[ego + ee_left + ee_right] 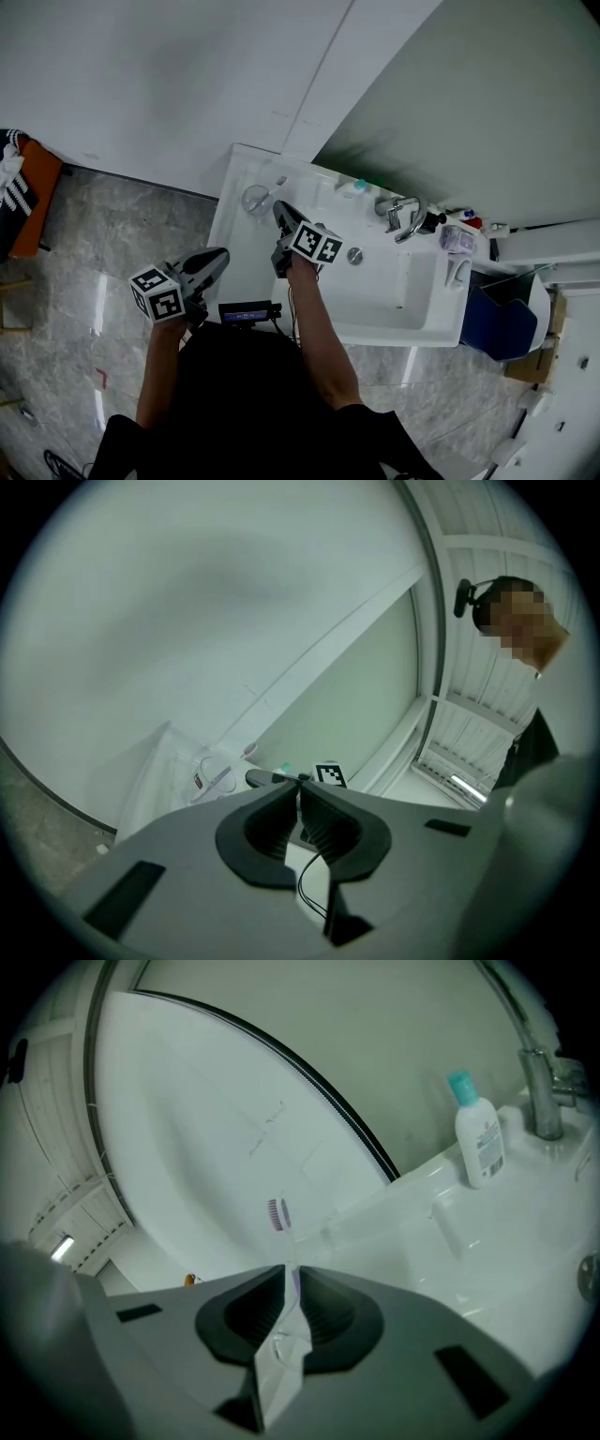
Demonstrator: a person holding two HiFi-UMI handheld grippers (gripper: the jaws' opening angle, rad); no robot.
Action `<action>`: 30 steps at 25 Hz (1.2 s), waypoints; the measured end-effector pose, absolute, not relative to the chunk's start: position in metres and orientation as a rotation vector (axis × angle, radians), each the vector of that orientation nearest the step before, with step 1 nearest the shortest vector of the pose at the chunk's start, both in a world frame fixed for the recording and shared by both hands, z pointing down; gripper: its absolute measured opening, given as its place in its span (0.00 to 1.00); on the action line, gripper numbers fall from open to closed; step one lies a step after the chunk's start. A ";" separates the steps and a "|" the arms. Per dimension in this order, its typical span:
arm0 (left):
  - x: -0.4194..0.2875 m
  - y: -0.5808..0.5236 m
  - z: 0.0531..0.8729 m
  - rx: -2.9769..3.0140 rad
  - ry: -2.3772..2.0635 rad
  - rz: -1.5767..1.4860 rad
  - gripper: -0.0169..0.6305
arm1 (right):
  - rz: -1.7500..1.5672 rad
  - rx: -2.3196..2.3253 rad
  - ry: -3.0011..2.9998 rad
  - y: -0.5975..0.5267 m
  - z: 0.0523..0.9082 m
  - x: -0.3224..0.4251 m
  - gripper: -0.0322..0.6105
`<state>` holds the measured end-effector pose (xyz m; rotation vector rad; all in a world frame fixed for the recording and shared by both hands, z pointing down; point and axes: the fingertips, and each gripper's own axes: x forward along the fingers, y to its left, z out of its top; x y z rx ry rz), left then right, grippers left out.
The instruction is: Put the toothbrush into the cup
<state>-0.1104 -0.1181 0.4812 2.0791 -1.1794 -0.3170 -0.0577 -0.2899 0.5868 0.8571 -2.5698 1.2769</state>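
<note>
A clear cup point(255, 199) point(212, 773) stands on the white counter at the sink's left end. My right gripper point(279, 212) point(289, 1274) hangs just right of it, shut on a toothbrush point(278, 1215) with a clear handle. The purple bristle head point(280, 182) sticks out past the fingertips, close to the cup's rim; I cannot tell whether it is over the cup. My left gripper point(223, 253) point(299, 785) is held off the counter's front edge, over the floor, shut with nothing between its pads.
The white sink basin point(405, 298) with its drain point(354, 255) lies right of my right arm. A chrome faucet point(403, 217) point(536, 1091) and a white bottle with a teal cap point(356, 187) point(478, 1138) stand along the back. A blue bin point(502, 323) is at the right.
</note>
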 end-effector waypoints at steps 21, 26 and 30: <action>-0.063 -0.080 0.448 2.037 -1.418 -0.379 0.06 | 1.583 0.643 -2.861 -0.247 0.521 0.035 0.06; -0.061 -0.070 0.437 2.078 -1.430 -0.379 0.06 | 1.545 0.643 -2.947 -0.228 0.499 0.054 0.06; -0.053 -0.056 0.433 2.098 -1.402 -0.397 0.06 | 1.532 0.671 -2.982 -0.206 0.486 0.071 0.06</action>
